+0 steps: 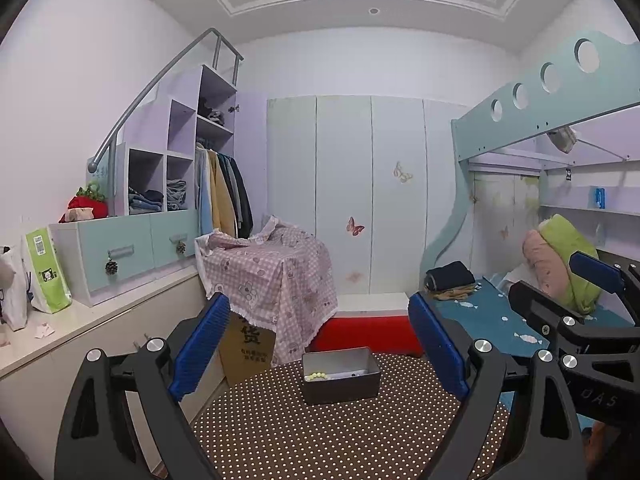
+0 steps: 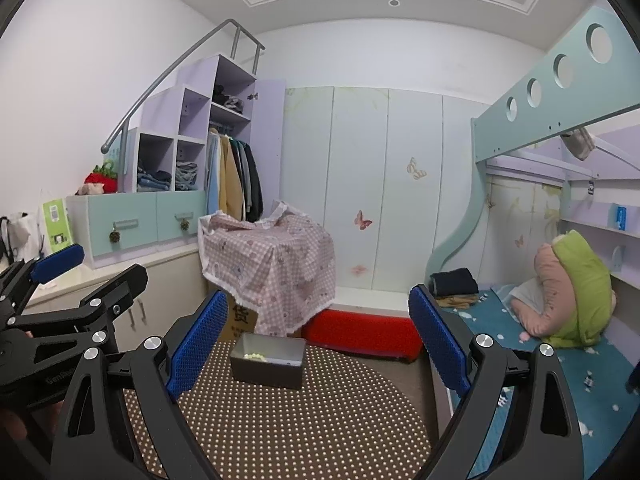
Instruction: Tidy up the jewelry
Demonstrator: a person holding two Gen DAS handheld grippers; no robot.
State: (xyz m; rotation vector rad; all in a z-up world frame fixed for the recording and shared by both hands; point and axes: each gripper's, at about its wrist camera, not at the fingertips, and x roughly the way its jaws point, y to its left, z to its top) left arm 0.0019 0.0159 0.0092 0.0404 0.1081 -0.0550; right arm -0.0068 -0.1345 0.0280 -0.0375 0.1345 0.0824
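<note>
Left gripper point(image 1: 318, 344) wide apart, holding nothing; right gripper point(image 2: 316, 344) same, fingers spread, nothing between them. Both hover above the round polka-dot table point(image 1: 340, 432). Grey box point(image 1: 340, 374) sits at the table's far edge, pale green bead bracelet point(image 1: 316, 376) inside it (other small items there too tiny to identify). Red stool point(image 2: 360, 334) behind.

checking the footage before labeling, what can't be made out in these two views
- Contents of the grey box: left wrist view shows pale green beads and a dark speck; the near wall hides the rest, pieces too small to name.
- Same box in the right wrist view: beads only a blur.
- Whatever sits under the pink checked cloth: fully covered.
- Polka-dot table: near edge cut off by the frame and both open tongs.
</note>
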